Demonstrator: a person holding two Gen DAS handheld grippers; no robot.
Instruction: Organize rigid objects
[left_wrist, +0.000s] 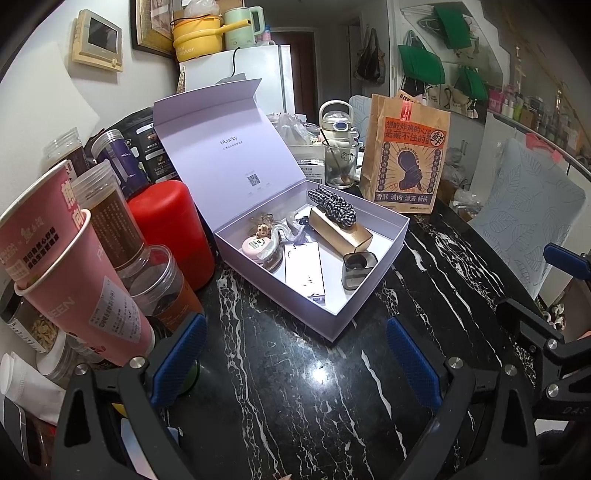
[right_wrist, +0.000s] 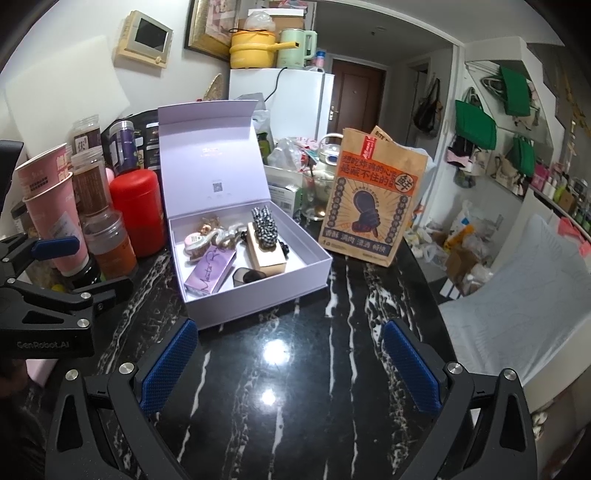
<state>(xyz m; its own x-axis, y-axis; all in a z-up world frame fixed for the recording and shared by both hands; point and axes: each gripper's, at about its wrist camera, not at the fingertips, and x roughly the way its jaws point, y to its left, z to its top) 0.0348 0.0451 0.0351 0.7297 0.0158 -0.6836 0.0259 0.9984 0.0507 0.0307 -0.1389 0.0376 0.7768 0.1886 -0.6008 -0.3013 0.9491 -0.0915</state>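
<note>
We hold the left gripper (left_wrist: 295, 363) and right gripper (right_wrist: 291, 363) released over the desk (right_wrist: 295, 406); the open box (left_wrist: 373, 273) lies just ahead. Only the right view reveals the purple carton's (right_wrist: 210, 271) script.

The left gripper (left_wrist: 295, 363) is spread wide, its two blue-padded fingers (left_wrist: 181, 356) well apart with only bare dark surface showing between them. Nothing is held. The right gripper (right_wrist: 290, 365) stands the same way, its blue pads facing each other across a broad gap, fingers (right_wrist: 170, 365) tilted slightly outward at the tips and gripping nothing. Both hover low above the worktop (right_wrist: 295, 406), pointing forward and a little downward. Each shows in the other's view: the right gripper sits just off the left one's right finger, and the left gripper sits off the right one's left finger, side by side, apart.
</note>
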